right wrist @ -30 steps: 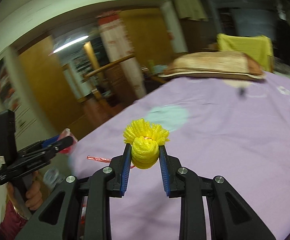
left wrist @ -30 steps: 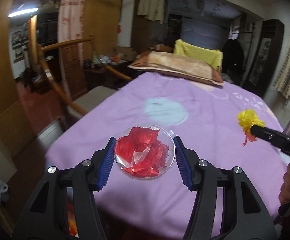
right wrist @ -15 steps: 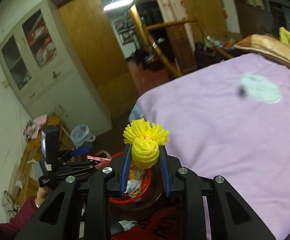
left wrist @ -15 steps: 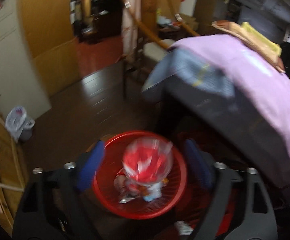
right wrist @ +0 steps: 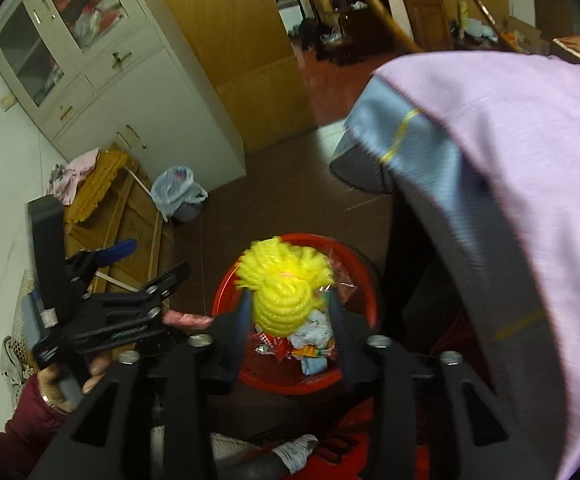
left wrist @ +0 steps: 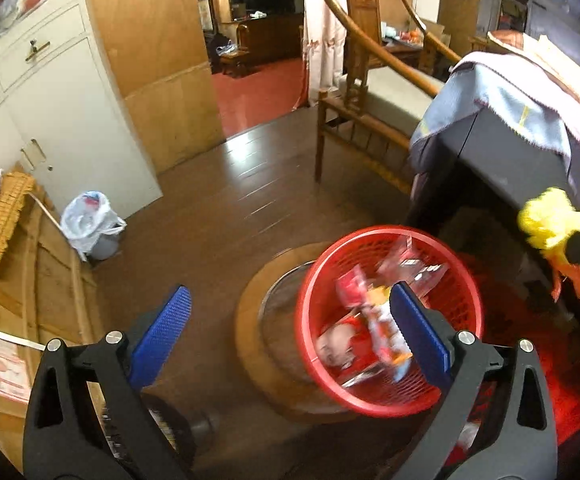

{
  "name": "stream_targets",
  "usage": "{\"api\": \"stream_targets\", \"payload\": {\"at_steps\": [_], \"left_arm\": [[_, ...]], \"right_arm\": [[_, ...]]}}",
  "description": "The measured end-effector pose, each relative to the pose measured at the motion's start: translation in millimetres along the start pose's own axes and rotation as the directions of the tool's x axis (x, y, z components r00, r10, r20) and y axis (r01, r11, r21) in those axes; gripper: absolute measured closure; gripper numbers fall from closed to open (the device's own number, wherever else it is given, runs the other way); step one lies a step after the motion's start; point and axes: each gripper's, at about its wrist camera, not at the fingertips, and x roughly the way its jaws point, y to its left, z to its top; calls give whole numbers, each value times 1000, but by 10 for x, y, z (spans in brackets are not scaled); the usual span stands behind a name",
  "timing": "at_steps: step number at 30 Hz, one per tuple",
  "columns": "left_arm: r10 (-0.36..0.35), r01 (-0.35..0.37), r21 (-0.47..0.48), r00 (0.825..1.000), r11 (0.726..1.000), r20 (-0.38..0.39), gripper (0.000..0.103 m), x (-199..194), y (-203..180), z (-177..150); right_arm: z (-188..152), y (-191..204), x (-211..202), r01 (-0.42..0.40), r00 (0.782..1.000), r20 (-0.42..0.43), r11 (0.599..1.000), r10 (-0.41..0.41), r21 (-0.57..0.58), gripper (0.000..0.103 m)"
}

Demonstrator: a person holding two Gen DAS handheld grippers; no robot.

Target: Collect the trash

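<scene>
We have both claws over the red basket [left wrist: 390, 320], which stands on the floor at the foot of the bed [right wrist: 510, 160]. The left claw [left wrist: 290, 328] is spread wide and opening, nothing between its jaws; wrappers already lie blurred in the basket at about 3 o'clock from it. The right claw [right wrist: 290, 312] is opening around the yellow foam net [right wrist: 286, 284], which sits between the jaws, directly above the basket mouth; we judge the pads no longer press it.

To do this well, we should let the right jaws part fully with the net centred over the rim, since so light a thing may cling to a pad.

Room is tight at 3 o'clock, where the bed's dark frame stands just beside the basket. The floor toward 10 to 12 o'clock lies open, up to the white bag [left wrist: 88, 220] by the cabinet [left wrist: 50, 100].
</scene>
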Motion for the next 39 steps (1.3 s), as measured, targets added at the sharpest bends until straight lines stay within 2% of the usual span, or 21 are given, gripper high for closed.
{"api": "stream_targets", "payload": {"at_steps": [4,8,10,15,21,24,30,39], "left_arm": [[47,-46,32,999,998,-6,7,-89,52,-141],[45,-44,40,999,998,-25,7,-110,64,-272],[40,-39,50,999,998,-24,7,-162,36,-342],[68,-69,102,998,992,13,7,-281,-134,-414],[34,-41,133,998,990,52,7,-457,-319,-424],[40,-49,150,997,987,64,7,-488,-378,-423],[47,-56,159,997,986,61,7,-475,-428,-433],[49,-56,158,998,986,49,7,-441,-426,-438]], "right_arm": [[8,72,94,14,1000,-8,1000,-14,-10,52],[-76,73,51,43,999,-7,999,-43,-10,48],[-151,54,16,82,997,-5,997,-82,-9,40],[-442,-19,-45,162,986,-25,987,-162,9,28],[-715,-108,-101,221,975,-36,975,-220,29,27],[-770,-69,-100,238,971,-31,971,-237,14,27],[-793,71,-62,255,967,-12,966,-256,-37,23],[-835,163,-5,255,966,-18,964,-257,-76,22]]}}
